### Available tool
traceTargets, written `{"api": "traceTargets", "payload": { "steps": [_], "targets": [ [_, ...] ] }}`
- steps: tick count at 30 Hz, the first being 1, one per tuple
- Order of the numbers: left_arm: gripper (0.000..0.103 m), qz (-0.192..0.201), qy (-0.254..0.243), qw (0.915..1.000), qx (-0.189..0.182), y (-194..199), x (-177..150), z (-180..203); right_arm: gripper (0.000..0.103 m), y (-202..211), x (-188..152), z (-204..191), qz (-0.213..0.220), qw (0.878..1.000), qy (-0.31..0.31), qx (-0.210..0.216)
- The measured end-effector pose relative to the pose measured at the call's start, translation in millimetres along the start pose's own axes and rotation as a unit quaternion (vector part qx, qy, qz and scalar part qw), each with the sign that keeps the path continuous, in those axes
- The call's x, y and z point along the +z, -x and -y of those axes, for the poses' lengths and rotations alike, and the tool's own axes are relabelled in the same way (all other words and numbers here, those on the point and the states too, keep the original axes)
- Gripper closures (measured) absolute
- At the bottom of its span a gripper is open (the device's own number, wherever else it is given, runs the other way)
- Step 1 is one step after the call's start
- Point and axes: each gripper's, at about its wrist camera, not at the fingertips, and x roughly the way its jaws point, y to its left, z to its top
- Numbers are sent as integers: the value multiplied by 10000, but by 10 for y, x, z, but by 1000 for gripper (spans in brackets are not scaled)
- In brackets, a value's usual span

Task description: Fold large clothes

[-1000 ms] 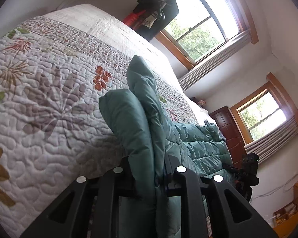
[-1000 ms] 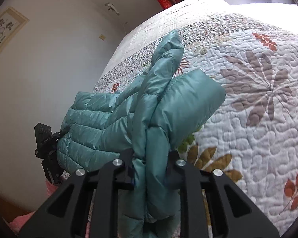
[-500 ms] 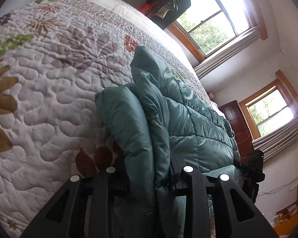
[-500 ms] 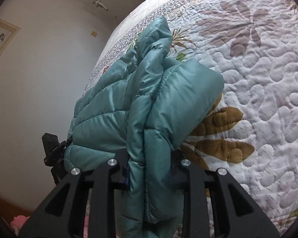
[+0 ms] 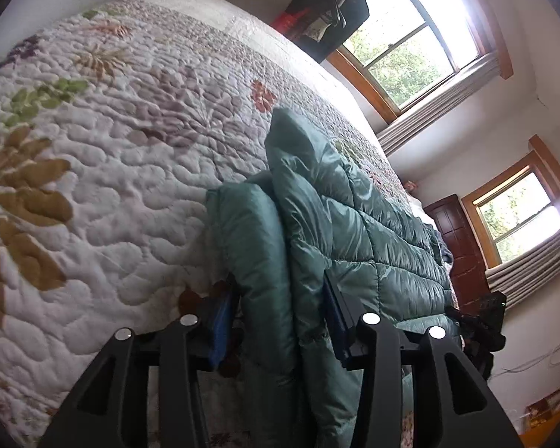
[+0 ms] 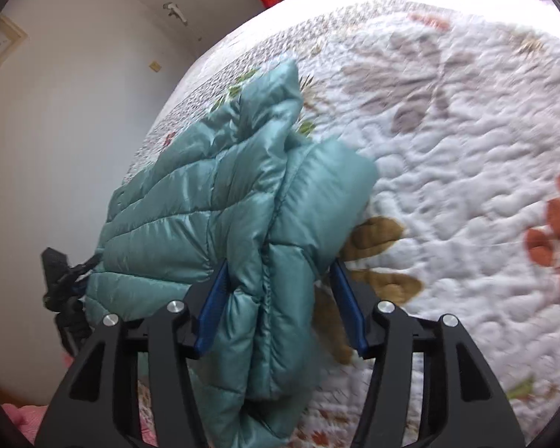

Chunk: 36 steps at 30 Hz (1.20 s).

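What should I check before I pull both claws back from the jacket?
1. Left claw open: ok, its jaws stand apart with the jacket between them.
2. Right claw open: ok, it also has the jacket between its jaws.
3. Jacket rests on the quilt: ok.
4. Fabric free of the fingers: cannot tell.
5. Fold even: cannot tell, only part is visible.

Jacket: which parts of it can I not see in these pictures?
1. Lower end of jacket: cut off by the bottom edge, both views.
2. Its underside: hidden against the quilt.
3. Whether left gripper and right gripper pinch it: puffy fabric hides the contact.
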Motion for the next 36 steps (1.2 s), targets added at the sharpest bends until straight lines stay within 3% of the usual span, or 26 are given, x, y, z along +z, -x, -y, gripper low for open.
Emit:
{"api": "traceTargets", "payload": {
  "steps": [4, 7, 12, 14, 19, 27, 36],
  "targets": [
    [59, 508, -536, 9956, 572, 327, 95, 239, 48, 234, 162, -174, 407, 9978, 269, -454],
    [59, 656, -991, 9900, 757, 388, 235, 538, 49, 249, 384, -414, 560, 9959, 551, -442],
    [58, 544, -1193, 9892, 651, 87, 370, 1020, 49, -35, 706, -837, 420, 9952, 854, -218],
    [57, 473, -1210, 9890, 706, -106, 379, 1128, 49, -206, 762, -931, 265, 9954, 856, -336],
    [56, 224, -1115, 9885, 999, -500, 338, 1080, 49, -591, 902, -816, 188, 9932, 679, -922],
    [55, 137, -1168, 9833, 1389, -731, 295, 923, 52, -897, 989, -458, 52, 9934, 327, -1097],
    [52, 149, -1427, 9745, 1725, -826, 259, 990, 50, -1045, 981, -345, -32, 9953, 176, -956]
  ]
}}
